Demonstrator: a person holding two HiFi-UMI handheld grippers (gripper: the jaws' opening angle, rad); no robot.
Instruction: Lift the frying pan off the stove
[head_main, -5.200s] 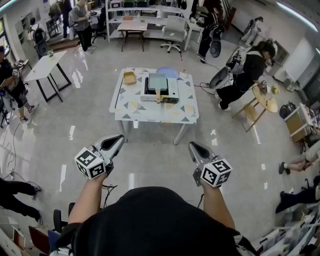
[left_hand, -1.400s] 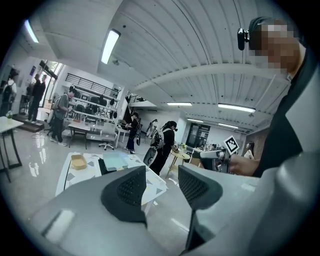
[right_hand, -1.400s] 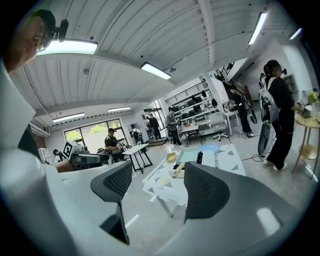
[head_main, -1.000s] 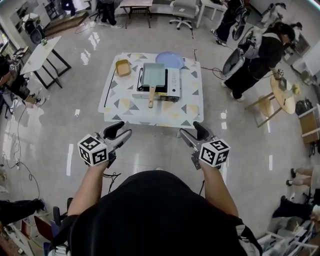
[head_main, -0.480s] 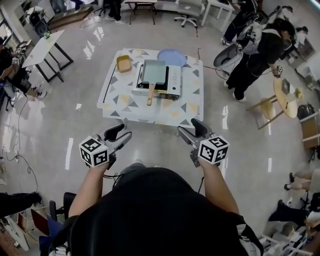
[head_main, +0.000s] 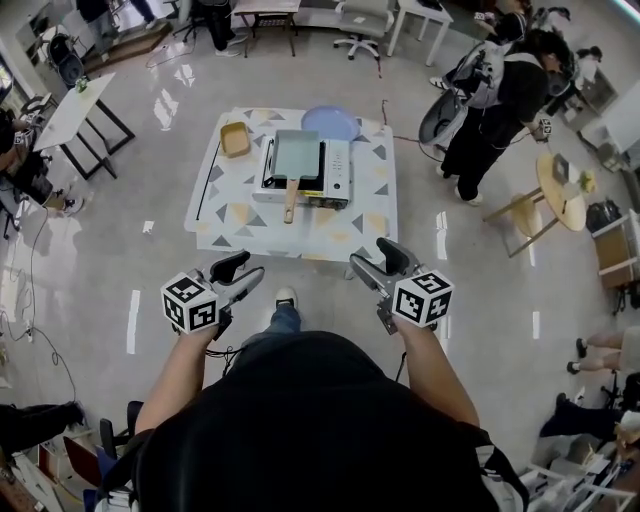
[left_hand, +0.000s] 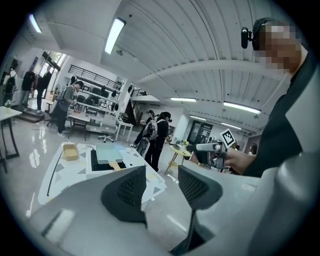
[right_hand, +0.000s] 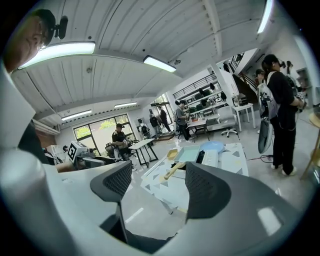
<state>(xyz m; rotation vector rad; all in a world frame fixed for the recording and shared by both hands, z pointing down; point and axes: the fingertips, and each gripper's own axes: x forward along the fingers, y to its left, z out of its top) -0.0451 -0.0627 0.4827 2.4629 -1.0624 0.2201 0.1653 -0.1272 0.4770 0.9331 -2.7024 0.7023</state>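
walked closer since a second ago: table (head_main: 230, 215) nearer, my shoe (head_main: 285, 298) now stepping out. frying pan (head_main: 296, 157) sits on portable stove (head_main: 338, 170), wooden handle (head_main: 290, 205) toward me. left gripper (head_main: 243, 272) and right gripper (head_main: 372, 262) jaws apart, empty, well short. approach unfinished.

The rectangular pale green frying pan (head_main: 297, 153) with a light wooden handle (head_main: 289, 204) sits flat on the black burner side of the silver portable stove (head_main: 338, 168). Its handle points over the stove's near edge, and the stove stands on the white triangle-patterned bench (head_main: 240, 215).
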